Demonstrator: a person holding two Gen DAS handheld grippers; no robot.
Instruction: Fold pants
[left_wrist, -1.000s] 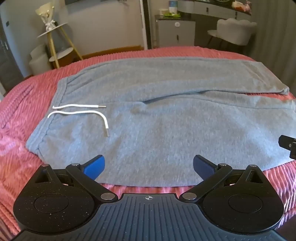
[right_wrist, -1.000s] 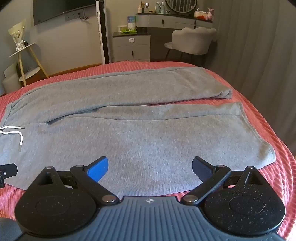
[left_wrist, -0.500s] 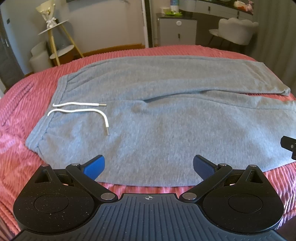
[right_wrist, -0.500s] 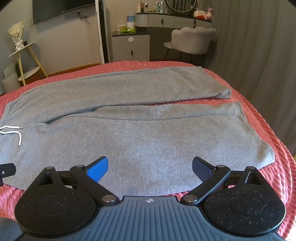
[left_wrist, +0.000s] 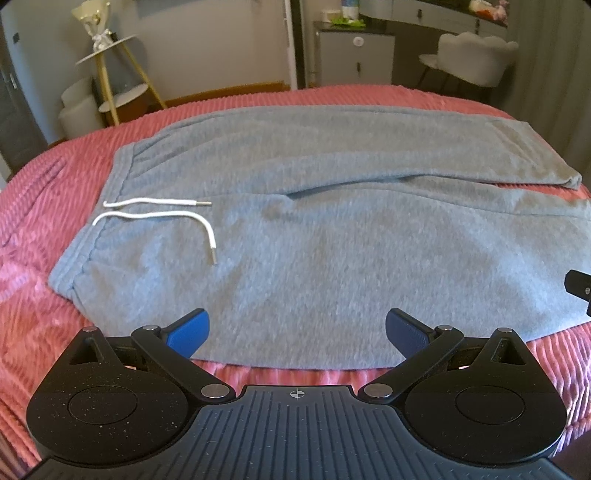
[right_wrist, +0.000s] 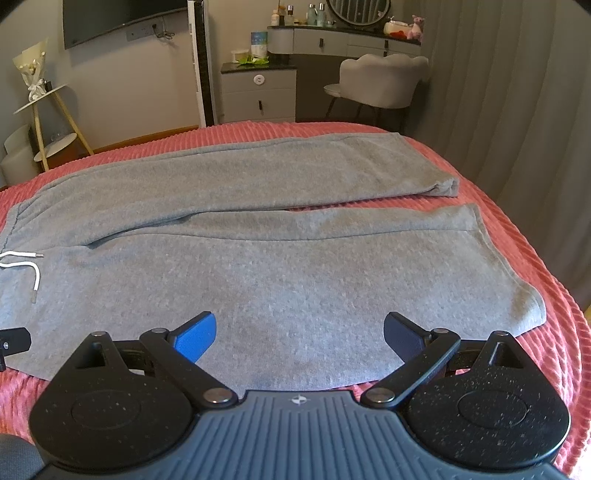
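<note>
Both views crept nearer the pants (left_wrist: 314, 221); fingers (right_wrist: 195, 336) spread.

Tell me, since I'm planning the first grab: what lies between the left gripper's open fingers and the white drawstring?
Only flat grey fabric of the pants; nothing else lies between the left gripper and the drawstring, as the left wrist view shows.

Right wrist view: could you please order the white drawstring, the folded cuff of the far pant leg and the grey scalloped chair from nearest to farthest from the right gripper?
From the right gripper:
1. White drawstring, left, lying on the waistband end of the grey pants.
2. Folded cuff of the far pant leg, right, further up the bed.
3. Grey scalloped chair, beyond the bed, right of centre.
</note>
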